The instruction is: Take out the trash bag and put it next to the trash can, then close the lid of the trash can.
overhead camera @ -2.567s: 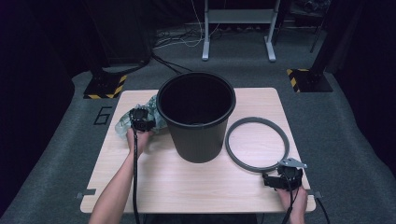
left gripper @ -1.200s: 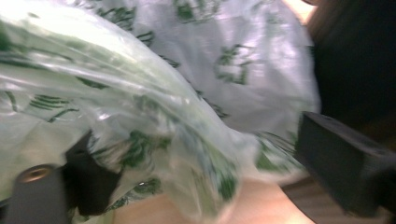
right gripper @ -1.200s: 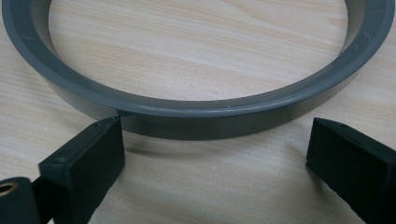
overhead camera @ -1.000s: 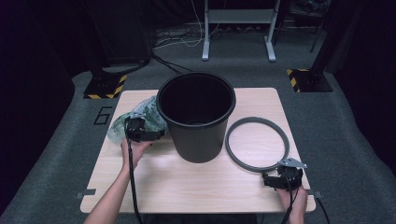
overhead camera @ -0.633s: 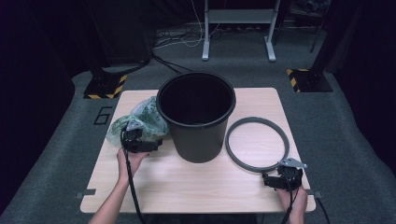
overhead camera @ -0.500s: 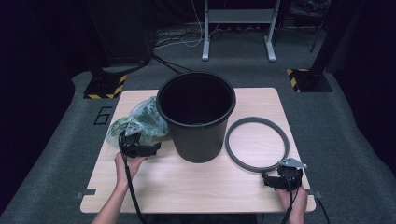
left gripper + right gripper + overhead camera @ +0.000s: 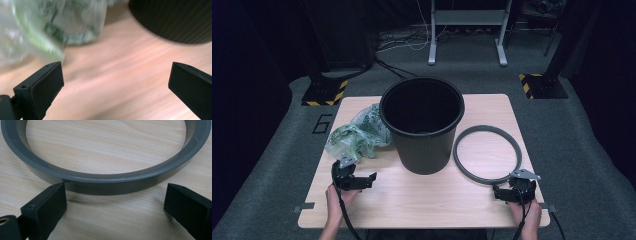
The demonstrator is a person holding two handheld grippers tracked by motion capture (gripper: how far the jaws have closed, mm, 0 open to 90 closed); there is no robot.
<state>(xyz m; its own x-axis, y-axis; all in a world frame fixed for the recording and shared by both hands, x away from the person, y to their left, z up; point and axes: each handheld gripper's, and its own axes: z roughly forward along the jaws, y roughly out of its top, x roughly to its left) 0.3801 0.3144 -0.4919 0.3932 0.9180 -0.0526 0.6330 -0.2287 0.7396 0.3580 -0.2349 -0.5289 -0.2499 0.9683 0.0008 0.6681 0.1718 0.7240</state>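
Fingers of the left gripper (image 7: 362, 179) stand wide apart with nothing between them, poised low over the pale wooden bench (image 7: 422, 200) near its front left part; in the left gripper view the two black pads (image 7: 41, 87) frame bare wood grain, with the crumpled translucent plastic bag printed in green (image 7: 53, 27) lying just beyond the left pad and not touching it, though that view is blurred. Seen from the high view, the same bag (image 7: 357, 135) rests on the bench to the left of the tall black ribbed plastic bucket (image 7: 422, 125), its right edge against or just beside the bucket wall; which of the two cannot be told. The bucket stands upright near the middle of the bench, mouth open upward. To its right lies the flat grey plastic ring (image 7: 487, 154), near the bucket's base. The right gripper (image 7: 507, 194) sits at the front right part of the bench, held by a hand (image 7: 524, 217), its fingers likewise spread and empty; in the right gripper view the pads (image 7: 45, 210) stand either side of the near arc of the ring (image 7: 112, 182), just short of it.
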